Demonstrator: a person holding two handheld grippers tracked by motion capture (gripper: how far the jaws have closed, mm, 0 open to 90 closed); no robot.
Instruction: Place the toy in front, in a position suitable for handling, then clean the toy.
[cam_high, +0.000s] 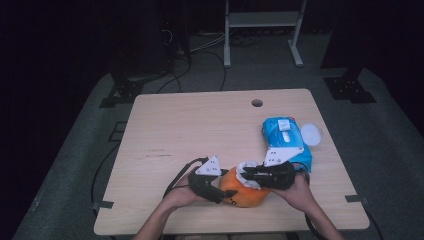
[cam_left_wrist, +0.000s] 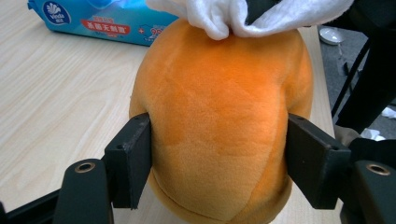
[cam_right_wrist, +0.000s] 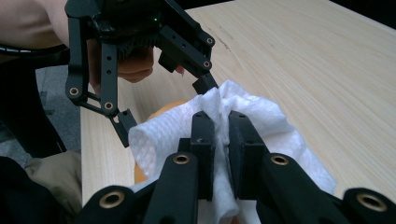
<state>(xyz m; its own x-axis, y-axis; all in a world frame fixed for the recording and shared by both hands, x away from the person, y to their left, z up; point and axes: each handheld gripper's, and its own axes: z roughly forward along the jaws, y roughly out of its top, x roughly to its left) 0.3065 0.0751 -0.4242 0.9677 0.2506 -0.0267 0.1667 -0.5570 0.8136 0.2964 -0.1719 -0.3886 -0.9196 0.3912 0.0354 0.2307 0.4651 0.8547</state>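
Right fingers (cam_right_wrist: 219, 154) tight on tissue (cam_right_wrist: 252, 116)

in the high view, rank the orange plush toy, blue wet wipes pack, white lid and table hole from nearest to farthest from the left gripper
1. orange plush toy, between its jaws
2. blue wet wipes pack, to the right, beyond the toy
3. white lid, right of the pack
4. table hole, by the far edge; close to the lid's distance, hard to rank

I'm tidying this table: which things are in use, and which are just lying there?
In use:
- orange plush toy, clamped by left hand-held gripper
- white wipe, pinched by right hand-held gripper

Lying about:
- blue wipes pack
- white round lid
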